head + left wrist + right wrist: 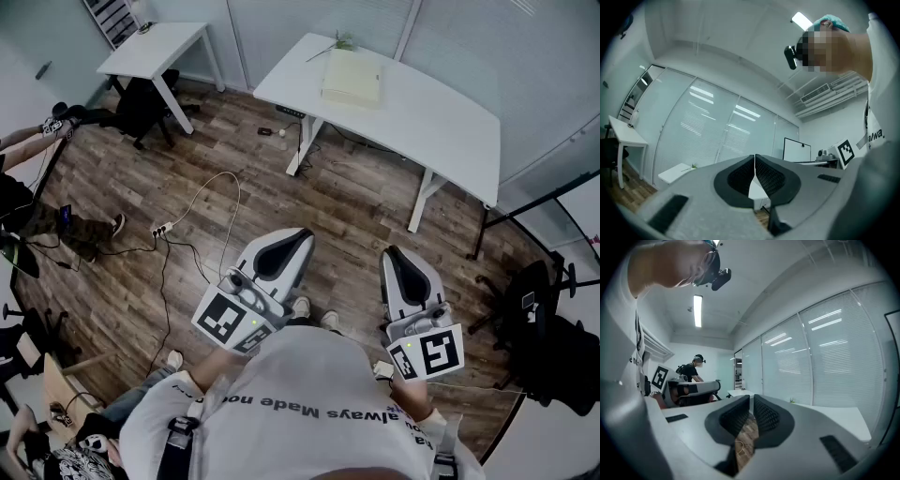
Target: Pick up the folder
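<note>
A pale yellow folder (352,78) lies flat on the far side of a white table (431,122), well ahead of both grippers. My left gripper (298,234) is held near the person's chest over the wooden floor, shut with nothing between its jaws. My right gripper (391,254) hangs beside it, also shut and empty. In the left gripper view the jaw tips (754,157) meet, with the white table (677,172) small in the distance. In the right gripper view the jaw tips (751,398) meet too, and the table (834,416) lies off to the right.
A smaller white desk (157,49) stands at the far left with a dark chair (141,103) beside it. Cables (202,211) and a power strip (161,228) trail over the floor ahead. Another person (28,202) sits at the left. Black chairs (548,347) stand at the right.
</note>
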